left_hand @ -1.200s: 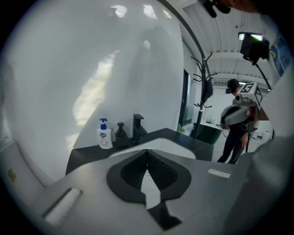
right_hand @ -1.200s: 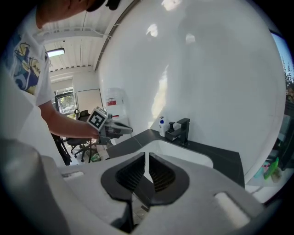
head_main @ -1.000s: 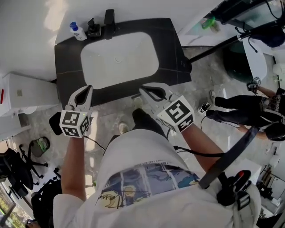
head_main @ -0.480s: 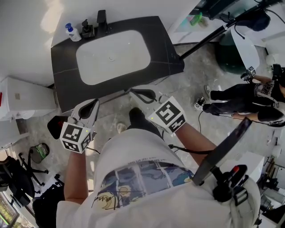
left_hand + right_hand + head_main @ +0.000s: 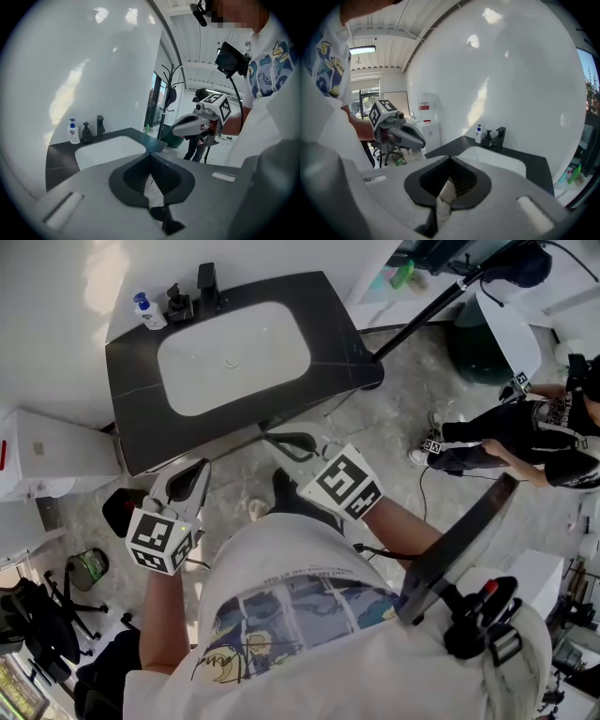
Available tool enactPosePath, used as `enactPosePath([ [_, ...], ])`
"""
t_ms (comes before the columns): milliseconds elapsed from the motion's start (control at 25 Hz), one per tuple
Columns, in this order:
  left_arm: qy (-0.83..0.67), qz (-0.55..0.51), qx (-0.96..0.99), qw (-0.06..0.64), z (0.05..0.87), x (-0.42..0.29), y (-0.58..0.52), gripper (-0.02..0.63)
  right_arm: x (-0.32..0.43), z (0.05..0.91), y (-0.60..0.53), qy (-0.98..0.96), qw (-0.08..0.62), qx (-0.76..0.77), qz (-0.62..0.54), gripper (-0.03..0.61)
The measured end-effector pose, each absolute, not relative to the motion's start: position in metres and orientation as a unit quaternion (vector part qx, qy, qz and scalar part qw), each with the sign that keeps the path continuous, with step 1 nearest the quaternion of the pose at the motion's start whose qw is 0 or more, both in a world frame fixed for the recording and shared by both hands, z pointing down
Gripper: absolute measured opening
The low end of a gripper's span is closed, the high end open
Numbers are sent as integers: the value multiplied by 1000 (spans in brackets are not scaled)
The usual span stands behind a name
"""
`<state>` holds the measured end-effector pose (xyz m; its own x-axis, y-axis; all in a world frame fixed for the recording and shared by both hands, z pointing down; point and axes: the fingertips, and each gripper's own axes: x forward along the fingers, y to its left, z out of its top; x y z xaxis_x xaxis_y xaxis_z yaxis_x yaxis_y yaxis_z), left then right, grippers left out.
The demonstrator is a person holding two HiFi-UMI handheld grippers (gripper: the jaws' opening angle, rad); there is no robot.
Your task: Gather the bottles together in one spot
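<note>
**Tongs.** The left tongs and right tongs are both clenched, tips together, with nothing between them; only floor shows through the gaps. Both are held low in front of the person, short of the counter and angled towards it. I judge this a carrying posture, with no grasp yet begun.

**Task items.** A white pump bottle with a blue head and a dark pump bottle stand at the counter's rear left corner. They are just beside each other and next to the tap, behind the basin. That position most likely keeps soap within reach of the basin.

**Orientation.** Both bottles are upright, long axis vertical, pump heads uppermost. Which way the spouts face is too small to confirm.

**Assessment.** Both bottles are well apart from either tongs and appear untouched.
</note>
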<state>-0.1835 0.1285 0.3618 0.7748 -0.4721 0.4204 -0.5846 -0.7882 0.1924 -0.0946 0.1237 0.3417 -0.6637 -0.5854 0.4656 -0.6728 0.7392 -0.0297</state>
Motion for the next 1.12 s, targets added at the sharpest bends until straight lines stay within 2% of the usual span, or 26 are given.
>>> enactPosePath([
  [1120, -263, 186, 934, 156, 364, -179, 160, 2, -100, 337, 155, -905, 221, 352, 86, 2],
])
